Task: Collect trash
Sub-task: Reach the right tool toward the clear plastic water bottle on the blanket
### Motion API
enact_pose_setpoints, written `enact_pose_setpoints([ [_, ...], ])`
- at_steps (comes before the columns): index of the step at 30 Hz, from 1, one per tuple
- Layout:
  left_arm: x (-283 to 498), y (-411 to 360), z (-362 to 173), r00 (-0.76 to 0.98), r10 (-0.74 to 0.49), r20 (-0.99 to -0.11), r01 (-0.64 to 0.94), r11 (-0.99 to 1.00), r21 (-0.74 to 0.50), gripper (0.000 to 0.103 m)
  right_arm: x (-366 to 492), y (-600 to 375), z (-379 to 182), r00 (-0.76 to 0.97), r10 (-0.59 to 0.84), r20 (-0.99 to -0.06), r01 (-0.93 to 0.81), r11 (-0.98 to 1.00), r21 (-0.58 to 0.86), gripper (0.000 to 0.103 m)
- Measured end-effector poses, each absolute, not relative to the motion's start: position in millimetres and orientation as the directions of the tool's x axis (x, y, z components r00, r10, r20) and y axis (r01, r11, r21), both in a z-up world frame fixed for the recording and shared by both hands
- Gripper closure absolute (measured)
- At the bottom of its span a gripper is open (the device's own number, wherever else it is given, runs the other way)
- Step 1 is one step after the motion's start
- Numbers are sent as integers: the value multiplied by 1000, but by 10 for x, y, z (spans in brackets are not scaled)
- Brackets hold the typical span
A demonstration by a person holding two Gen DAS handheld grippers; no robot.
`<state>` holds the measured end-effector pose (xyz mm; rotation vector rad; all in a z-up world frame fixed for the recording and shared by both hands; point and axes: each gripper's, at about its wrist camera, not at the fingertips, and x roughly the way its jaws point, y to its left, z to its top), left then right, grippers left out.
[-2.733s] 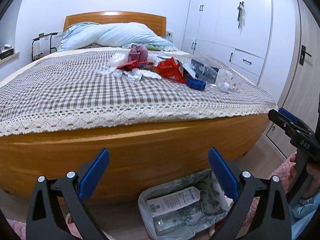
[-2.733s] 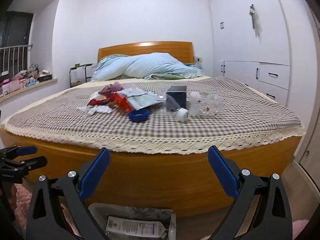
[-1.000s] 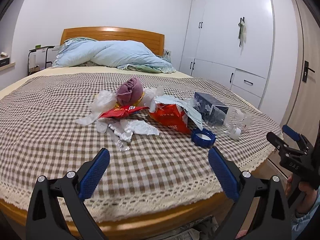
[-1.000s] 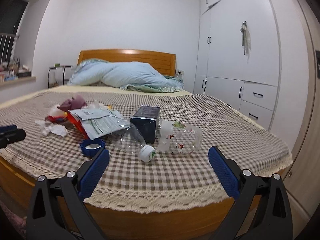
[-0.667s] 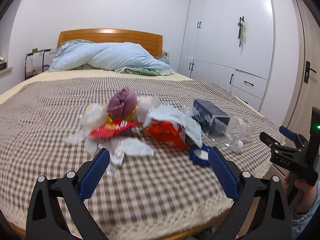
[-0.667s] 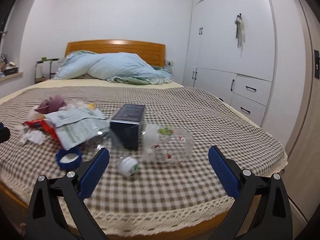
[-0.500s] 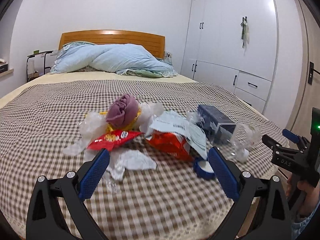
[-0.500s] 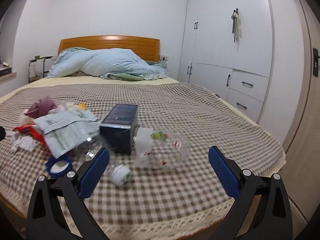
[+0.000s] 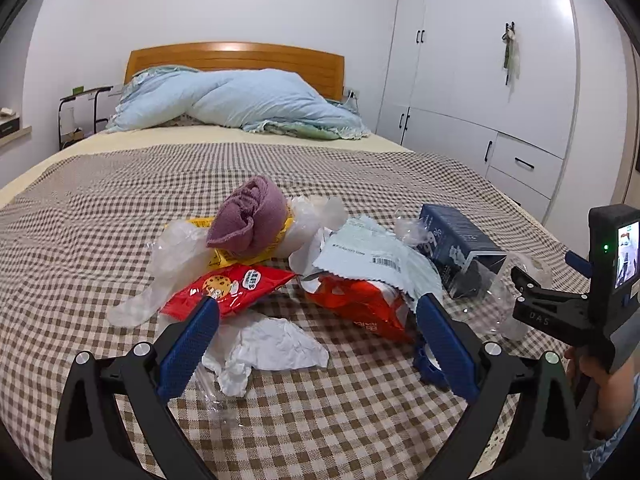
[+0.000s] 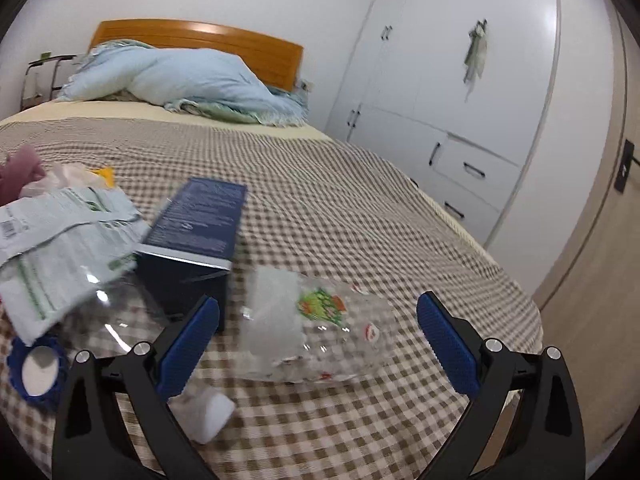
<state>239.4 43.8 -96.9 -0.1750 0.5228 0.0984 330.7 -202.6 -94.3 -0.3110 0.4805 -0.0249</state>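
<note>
Two crinkly red foil wrappers (image 9: pixel 236 286)

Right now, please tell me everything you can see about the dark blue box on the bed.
The dark blue box is a long carton, cardboard by its look, with small pale print on its faces. It lies flat on the checked bedspread, one end toward the right wrist camera. A torn pale green packet overlaps its left side, and a clear plastic bottle lies just in front.

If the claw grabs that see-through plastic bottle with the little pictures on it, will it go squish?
Probably. The clear plastic bottle lying on its side on the checked bedspread already looks dented, so its thin walls would likely buckle. It looks empty, so probably light. Lying sideways, it may roll if the open right claw nudges it.
</note>
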Motion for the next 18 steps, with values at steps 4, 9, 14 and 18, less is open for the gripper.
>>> enact_pose_setpoints([
  [4,2408,462,-1010,854,49,-517,-144,979,-145,8,3363,-2190,-951,879,-132,-458,-12,954,-299,8],
  [9,2376,468,-1030,854,55,-518,-148,979,-140,8,3390,-2459,-978,865,-150,-480,19,963,-267,8],
  [14,2321,452,-1016,858,57,-510,-146,980,-135,8,3397,-2779,-992,848,-122,-516,28,982,-185,8],
  [18,2292,423,-997,864,52,-501,-136,982,-133,8,3425,-3035,-1020,820,-61,-569,14,996,-86,8],
])
